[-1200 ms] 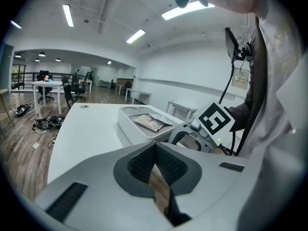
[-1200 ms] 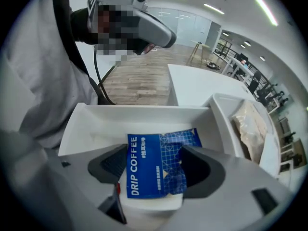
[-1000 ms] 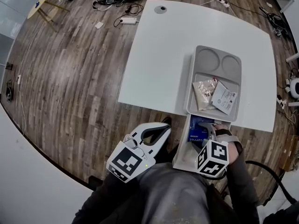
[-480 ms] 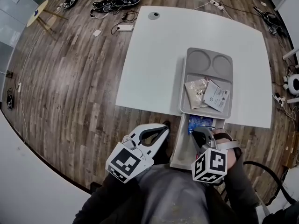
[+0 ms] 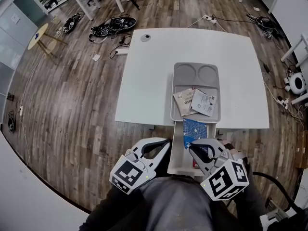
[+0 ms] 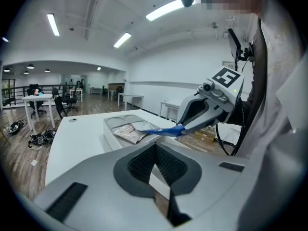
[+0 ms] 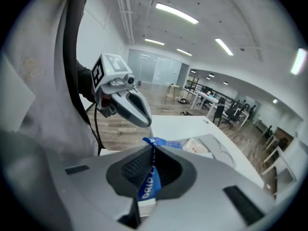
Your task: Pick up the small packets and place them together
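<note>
A blue drip-coffee packet [image 5: 195,128] hangs in front of me just short of the table's near edge, with my right gripper [image 5: 194,147] shut on its near end. Its jaws have just been closing, and the packet [image 7: 150,182] stands edge-on between the pads. On the table a grey tray [image 5: 174,95] holds a clear packet of pale contents [image 5: 184,100] and a white packet [image 5: 204,102] side by side. My left gripper [image 5: 166,141] hovers to the left of the blue packet, shut with nothing in it [image 6: 154,146].
A white box [image 5: 179,153] sits below the table's near edge, under the right gripper. The tray has two round recesses [image 5: 195,73] at its far end. The white table [image 5: 144,81] stands on a wooden floor with cables [image 5: 113,25] beyond it.
My right gripper closed on the blue packet down in the white box and has lifted it up toward the table edge. The left gripper shifted only slightly.
</note>
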Tool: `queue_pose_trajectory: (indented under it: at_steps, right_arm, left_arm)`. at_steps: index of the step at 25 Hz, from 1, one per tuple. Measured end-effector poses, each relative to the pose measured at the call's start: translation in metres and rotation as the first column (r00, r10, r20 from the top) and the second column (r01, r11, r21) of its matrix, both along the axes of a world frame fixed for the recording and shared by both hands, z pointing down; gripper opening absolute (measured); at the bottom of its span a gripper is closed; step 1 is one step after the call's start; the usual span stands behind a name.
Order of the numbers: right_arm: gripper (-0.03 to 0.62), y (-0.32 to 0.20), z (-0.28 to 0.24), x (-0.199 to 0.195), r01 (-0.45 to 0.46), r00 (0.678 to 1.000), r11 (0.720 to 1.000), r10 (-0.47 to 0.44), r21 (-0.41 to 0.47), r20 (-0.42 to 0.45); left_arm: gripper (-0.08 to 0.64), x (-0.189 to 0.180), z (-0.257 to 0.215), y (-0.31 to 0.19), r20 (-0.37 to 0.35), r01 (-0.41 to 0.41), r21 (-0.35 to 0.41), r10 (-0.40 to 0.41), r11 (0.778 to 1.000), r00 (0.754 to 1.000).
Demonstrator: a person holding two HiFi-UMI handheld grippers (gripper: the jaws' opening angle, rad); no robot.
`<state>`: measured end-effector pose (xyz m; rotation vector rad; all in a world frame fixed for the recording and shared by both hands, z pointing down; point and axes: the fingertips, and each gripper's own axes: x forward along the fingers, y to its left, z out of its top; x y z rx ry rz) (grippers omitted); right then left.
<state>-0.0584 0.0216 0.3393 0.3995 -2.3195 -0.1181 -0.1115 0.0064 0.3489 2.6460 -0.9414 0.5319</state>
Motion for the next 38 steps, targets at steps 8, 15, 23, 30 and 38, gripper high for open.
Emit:
queue_pose_trajectory:
  at_steps: [8,15,23,30,38]
  right_arm:
    - [0.023,-0.027,-0.04,0.021,-0.069,0.996,0.99,0.062,0.12,0.057]
    - [0.023,-0.107,-0.023,0.039,-0.15,0.987,0.976,0.156,0.157,-0.026]
    - [0.023,-0.155,0.027,0.016,-0.163,0.978,0.983,0.172,0.086,-0.115]
    - [0.136,-0.147,0.027,0.0,-0.128,0.992,0.991,0.127,-0.044,-0.011]
    - [0.145,-0.122,-0.002,0.008,-0.13,0.991,0.991,0.13,-0.003,0.035]
  left_arm:
    - [-0.011,0.014,-0.003,0.005,-0.008,-0.016,0.016,0.016,1.0,1.0]
    - [-0.011,-0.014,0.003,-0.012,0.001,0.04,-0.019,-0.04,0.999,0.999]
    - [-0.011,-0.068,0.028,-0.028,-0.003,0.138,-0.076,-0.138,0.988,0.99]
    - [-0.011,-0.075,0.032,-0.03,-0.018,0.168,-0.105,-0.171,0.98,0.985]
    - [-0.011,-0.06,0.02,-0.02,-0.027,0.138,-0.095,-0.141,0.986,0.99]
